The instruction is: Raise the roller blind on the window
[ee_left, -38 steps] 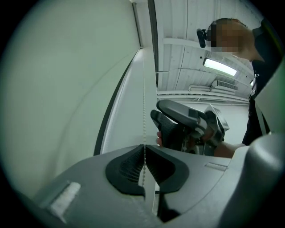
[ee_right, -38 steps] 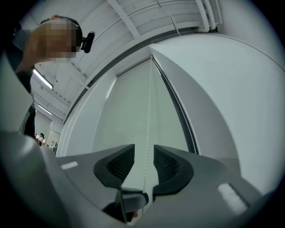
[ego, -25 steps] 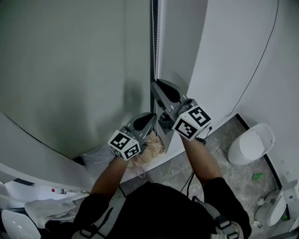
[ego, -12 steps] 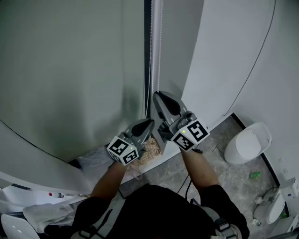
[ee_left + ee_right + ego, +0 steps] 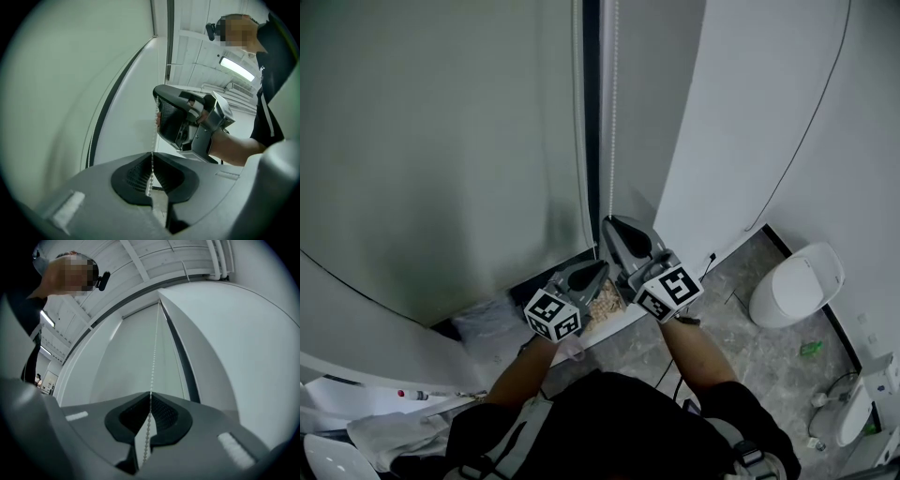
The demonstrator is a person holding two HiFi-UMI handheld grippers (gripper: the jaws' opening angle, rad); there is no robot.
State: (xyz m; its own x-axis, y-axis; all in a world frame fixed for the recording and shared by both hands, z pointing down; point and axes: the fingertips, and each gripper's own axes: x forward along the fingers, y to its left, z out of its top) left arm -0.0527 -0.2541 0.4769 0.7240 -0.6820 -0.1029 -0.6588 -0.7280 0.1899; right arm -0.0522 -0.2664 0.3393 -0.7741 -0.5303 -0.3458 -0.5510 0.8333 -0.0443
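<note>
A: Where's the risk here?
B: The chain (image 5: 611, 141). It hangs just right of the blind (image 5: 441, 131), and both grippers are pinched on it, the right gripper (image 5: 608, 225) above and the left gripper (image 5: 601, 269) just below. The left's fingers (image 5: 133, 176) are together on the beads. The right's have just been closing and now clamp them too.
A: So slipping?
B: Likely. The beads are small, round and smooth, so they could slide through if the squeeze eases. A sideways tug might jump the chain off its wheel up top, which I can't see. Both also seem to hold one strand, and if it's the wrong one, the blind drops instead.
A: And the blind itself?
B: Flat, matte, pale grey-green fabric, covering the pane. The fingers are dark, mesh-textured plastic.
</note>
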